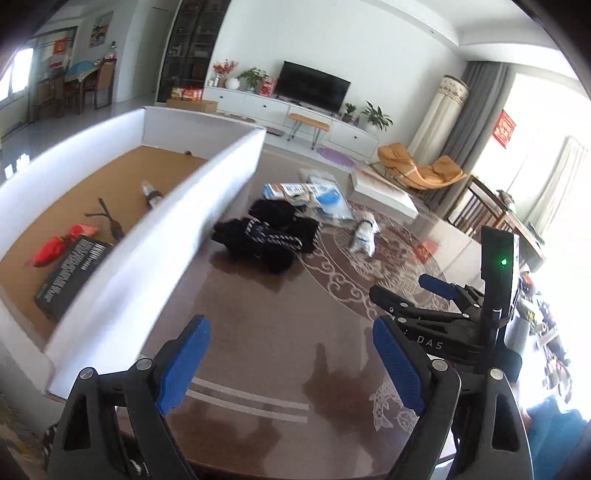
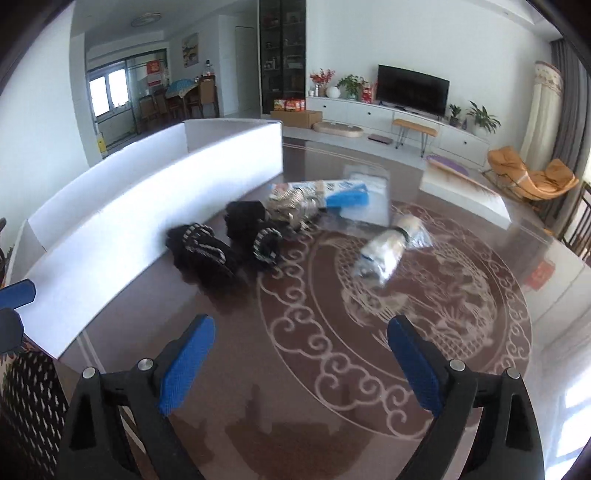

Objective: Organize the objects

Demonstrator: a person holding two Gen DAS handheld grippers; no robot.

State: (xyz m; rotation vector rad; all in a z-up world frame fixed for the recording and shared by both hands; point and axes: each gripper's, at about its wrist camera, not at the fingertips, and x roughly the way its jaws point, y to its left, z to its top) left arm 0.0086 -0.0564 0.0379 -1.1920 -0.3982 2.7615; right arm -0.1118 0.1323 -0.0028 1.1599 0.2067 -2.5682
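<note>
Both our tools, left tool [image 1: 291,363] and right tool [image 2: 301,363], are spread wide and empty. The black slippers [image 2: 218,245] lie at eleven o'clock from the right tool, beside the white box [image 2: 155,199].

Blk slippers [image 2: 221,247], wrapped pkgs [image 2: 384,251] on table by box [image 2: 155,206]

White walls [image 2: 369,33] close in a bright living room. A dark television [image 2: 413,88] stands on a long white cabinet [image 2: 369,109], with potted plants [image 2: 482,116] and red flowers [image 2: 322,77] along its top. A small wooden bench [image 2: 413,127] sits in front. A tall dark shelf unit [image 2: 282,55] rises to the left, and beyond it a dining area with wooden chairs [image 2: 207,94] by a window [image 2: 107,90]. An orange lounge chair [image 2: 528,177] rests at the right (grey curtains [image 1: 480,107] hang behind it), where daylight floods in strongly.
</note>
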